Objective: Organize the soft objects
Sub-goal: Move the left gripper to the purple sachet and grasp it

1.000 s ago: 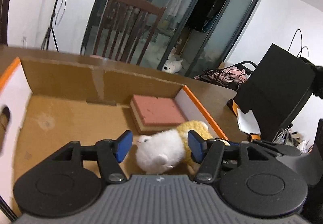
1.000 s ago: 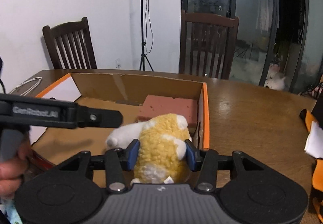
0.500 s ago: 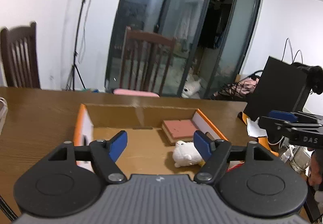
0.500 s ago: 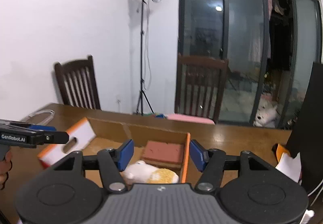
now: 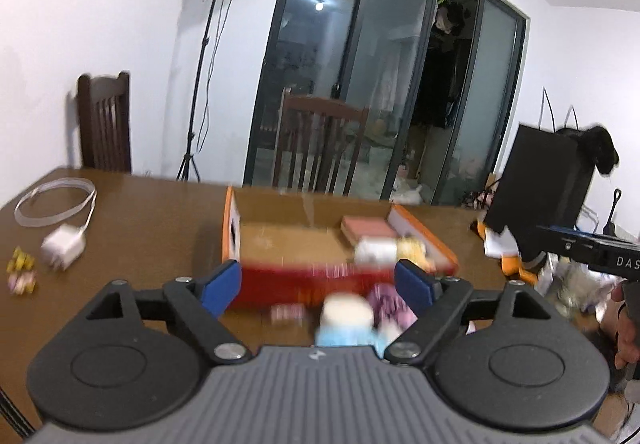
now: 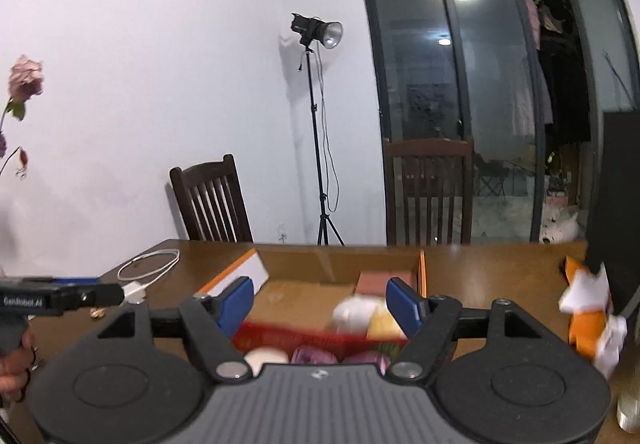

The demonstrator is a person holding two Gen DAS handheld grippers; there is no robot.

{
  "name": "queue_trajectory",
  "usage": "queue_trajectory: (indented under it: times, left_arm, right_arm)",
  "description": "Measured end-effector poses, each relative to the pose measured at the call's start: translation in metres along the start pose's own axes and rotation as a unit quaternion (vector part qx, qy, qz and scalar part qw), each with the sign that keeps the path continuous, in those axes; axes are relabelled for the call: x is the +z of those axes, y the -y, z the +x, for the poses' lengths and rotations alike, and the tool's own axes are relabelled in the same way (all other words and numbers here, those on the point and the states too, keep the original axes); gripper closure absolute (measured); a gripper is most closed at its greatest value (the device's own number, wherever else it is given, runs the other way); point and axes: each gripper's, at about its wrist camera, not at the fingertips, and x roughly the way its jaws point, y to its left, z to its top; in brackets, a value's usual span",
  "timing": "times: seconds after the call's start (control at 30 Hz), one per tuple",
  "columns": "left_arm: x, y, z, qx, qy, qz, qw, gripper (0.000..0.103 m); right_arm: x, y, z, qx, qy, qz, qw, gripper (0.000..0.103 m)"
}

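Orange-edged box (image 5: 434, 240), white-and-yellow plush (image 5: 390, 250)

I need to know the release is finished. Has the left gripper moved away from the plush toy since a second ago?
Yes. The left gripper, open with nothing held, has backed out of the cardboard box, leaving the plush toy inside.

i see the white-and-yellow plush toy (image 5: 390, 250) lying on its side in the cardboard box's (image 5: 280, 209) right near corner, beside the pink block (image 5: 368, 228).

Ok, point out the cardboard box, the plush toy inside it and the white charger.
cardboard box (image 5: 280, 248): left wrist view, bare floor of the box.
plush toy (image 5: 376, 250): left wrist view, white front part.
white charger (image 5: 64, 246): left wrist view, top face of the plug block.
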Motion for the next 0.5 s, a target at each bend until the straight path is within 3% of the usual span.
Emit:
queue_trajectory:
  times: [0.1,0.27,0.37,0.5]
  left_arm:
    - [-0.036,0.009,-0.026,0.005,-0.003,0.014,0.9999,0.014]
    - [-0.09,0.011,-0.046,0.0,-0.021,-0.008,0.9998,0.014]
    - [-0.1,0.013,-0.039,0.005,-0.046,-0.008,0.9989,0.014]
    - [-0.103,0.016,-0.022,0.003,-0.046,-0.004,0.9989,0.008]
  right_arm:
    - [-0.036,-0.011,-0.031,0.009,0.003,-0.005,1.0,0.027]
    - [-0.084,-0.013,-0.057,0.01,-0.005,-0.019,1.0,0.025]
    - [-0.1,-0.017,-0.058,0.008,-0.031,-0.023,0.999,0.025]
    - [-0.104,-0.022,-0.054,0.01,-0.035,-0.021,0.999,0.025]
